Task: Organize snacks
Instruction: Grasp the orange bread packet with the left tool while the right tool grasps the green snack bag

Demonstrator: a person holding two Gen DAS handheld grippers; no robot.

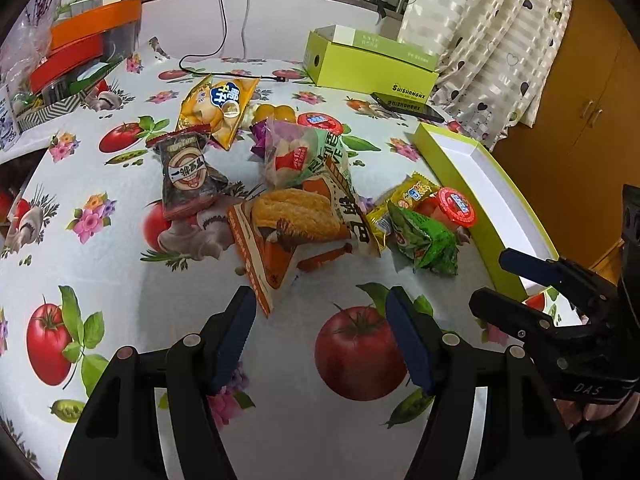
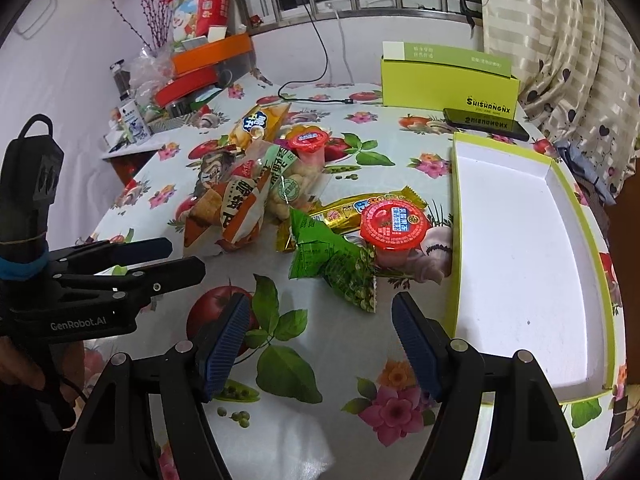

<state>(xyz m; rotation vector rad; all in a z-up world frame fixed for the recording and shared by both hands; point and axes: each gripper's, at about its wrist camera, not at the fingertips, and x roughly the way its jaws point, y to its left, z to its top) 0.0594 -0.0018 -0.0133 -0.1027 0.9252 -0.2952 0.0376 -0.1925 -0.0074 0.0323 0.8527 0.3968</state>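
Note:
A pile of snacks lies mid-table: an orange bread pack (image 1: 292, 224), a dark brown pack (image 1: 188, 172), a yellow chip bag (image 1: 218, 108), a green pea pack (image 2: 336, 264) and a red-lidded jelly cup (image 2: 392, 228). A shallow white tray with lime rim (image 2: 520, 248) lies to the right, nothing in it. My left gripper (image 1: 320, 336) is open above the cloth, just short of the bread pack. My right gripper (image 2: 320, 344) is open, just short of the pea pack. Each gripper shows in the other's view.
A lime box (image 1: 368, 64) stands at the back with a black phone (image 1: 408, 106) before it. Orange and red containers (image 1: 84, 44) clutter the far left. A black cable (image 1: 200, 64) runs across the back of the floral tablecloth (image 1: 120, 280).

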